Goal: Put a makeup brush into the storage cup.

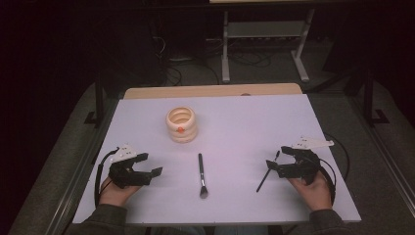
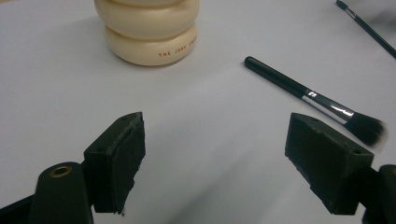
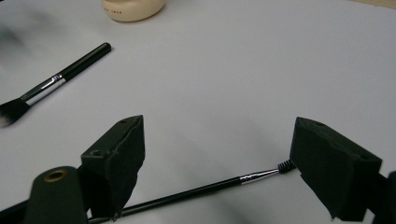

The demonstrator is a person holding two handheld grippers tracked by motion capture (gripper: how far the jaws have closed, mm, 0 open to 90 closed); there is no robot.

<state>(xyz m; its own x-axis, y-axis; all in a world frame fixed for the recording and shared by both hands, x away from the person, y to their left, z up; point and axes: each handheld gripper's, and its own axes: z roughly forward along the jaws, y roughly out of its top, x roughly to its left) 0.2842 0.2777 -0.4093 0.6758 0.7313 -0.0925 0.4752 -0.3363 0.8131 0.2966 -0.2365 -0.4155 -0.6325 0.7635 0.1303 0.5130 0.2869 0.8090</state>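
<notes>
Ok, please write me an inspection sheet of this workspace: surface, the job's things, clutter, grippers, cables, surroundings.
Surface: white table top, bare wood strip at its far edge.
Job's things: cream ringed holder upright; powder brush lying flat at centre; thin spoolie brush lying flat on the table between the right gripper's jaws.
Clutter: nothing seen.
Grippers: left gripper open, empty; right gripper open, pads not pressing the spoolie brush.
Cables: black cable trails from each gripper.
Surroundings: dark floor, grey metal frame behind.

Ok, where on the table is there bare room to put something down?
The widest bare stretch is the far right of the table, between the cream ringed holder and the right edge. The far left corner is also free. Near the front it is crowded: left gripper, powder brush, thin brush and right gripper.
</notes>
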